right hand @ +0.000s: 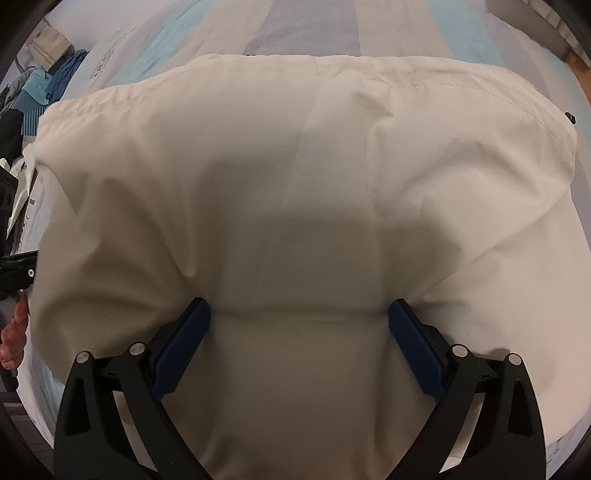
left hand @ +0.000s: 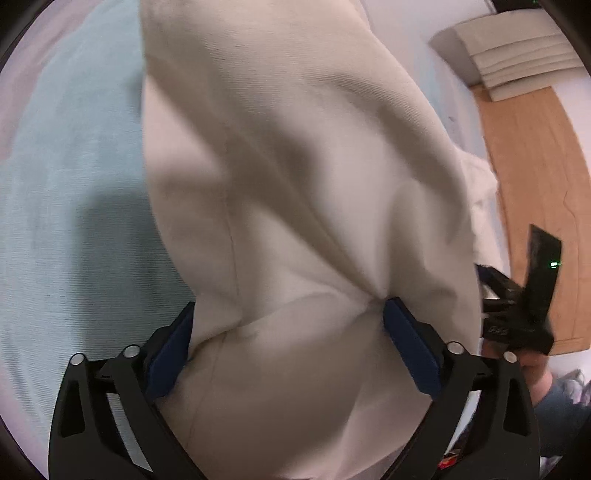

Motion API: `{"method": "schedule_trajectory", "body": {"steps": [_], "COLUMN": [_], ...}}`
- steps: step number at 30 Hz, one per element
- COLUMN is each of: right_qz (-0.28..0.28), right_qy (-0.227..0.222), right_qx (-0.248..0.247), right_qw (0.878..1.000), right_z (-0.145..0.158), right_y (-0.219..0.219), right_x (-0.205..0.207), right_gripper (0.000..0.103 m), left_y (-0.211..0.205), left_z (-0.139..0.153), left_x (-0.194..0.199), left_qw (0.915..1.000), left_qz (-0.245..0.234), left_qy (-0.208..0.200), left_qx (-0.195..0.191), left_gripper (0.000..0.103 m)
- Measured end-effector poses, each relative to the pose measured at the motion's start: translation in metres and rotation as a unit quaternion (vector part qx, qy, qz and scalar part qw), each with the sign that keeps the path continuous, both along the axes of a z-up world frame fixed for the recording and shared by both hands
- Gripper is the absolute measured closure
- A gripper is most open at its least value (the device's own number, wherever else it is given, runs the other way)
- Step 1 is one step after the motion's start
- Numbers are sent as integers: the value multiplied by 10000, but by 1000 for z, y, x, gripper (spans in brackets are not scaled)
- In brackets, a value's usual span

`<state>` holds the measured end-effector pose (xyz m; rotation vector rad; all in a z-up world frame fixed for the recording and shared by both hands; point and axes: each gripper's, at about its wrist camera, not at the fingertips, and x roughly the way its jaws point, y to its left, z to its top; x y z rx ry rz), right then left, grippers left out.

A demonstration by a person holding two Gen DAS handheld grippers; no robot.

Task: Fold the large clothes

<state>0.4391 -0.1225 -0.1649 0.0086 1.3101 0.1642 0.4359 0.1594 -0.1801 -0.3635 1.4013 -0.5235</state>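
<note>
A large cream garment (left hand: pixel 295 166) fills both views and lies over a striped pale blue bed sheet (right hand: pixel 303 26). My left gripper (left hand: pixel 288 302) is open, its blue pads wide apart, with a bunched fold of the cloth between them and creases radiating from the right pad (left hand: pixel 406 343). My right gripper (right hand: pixel 299 302) is open too, and the garment (right hand: pixel 295 177) spreads out between and beyond its fingers. The stitched hem (right hand: pixel 406 86) runs along the far side. In the left wrist view the right gripper's black body (left hand: pixel 524 295) shows at the right edge.
Wooden floor (left hand: pixel 535 177) lies beyond the bed's right side, with a stack of pale pads (left hand: pixel 517 51) on it. A pile of blue and dark clothes (right hand: pixel 44 88) sits at the far left. A hand (right hand: pixel 14 332) holds the other gripper at the left edge.
</note>
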Motion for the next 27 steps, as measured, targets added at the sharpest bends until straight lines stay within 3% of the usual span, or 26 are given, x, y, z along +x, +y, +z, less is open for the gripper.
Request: {"method": "schedule_trajectory", "body": {"steps": [3, 5, 7, 8, 13, 20, 27], "right_qz": [5, 0, -1, -3, -16, 4, 17], "right_qy": [-3, 0, 5, 3, -19, -37, -39], "right_qx": [-1, 2, 3, -2, 8, 17, -29], "right_qw": [10000, 10000, 10000, 10000, 10000, 10000, 10000], "right_z": [0, 1, 1, 2, 2, 1, 2], "right_y": [0, 0, -2, -1, 1, -1, -1], "right_x": [1, 1, 0, 0, 0, -3, -2], "right_gripper": [10, 10, 10, 10, 10, 10, 10], "left_y": [3, 2, 3, -1, -23, -38, -30], "left_z": [0, 2, 8, 12, 27, 29, 20], "left_x": [-1, -2, -6, -8, -9, -3, -9], "left_qw": [9999, 9997, 10000, 9999, 9987, 9968, 9985], "left_qz": [45, 88, 61, 17, -264, -70, 15], "left_qy": [37, 2, 30, -34, -236, -197, -289], "left_qx": [133, 232, 71, 103, 369, 771, 459], "left_gripper": [23, 37, 66, 71, 79, 79, 80]}}
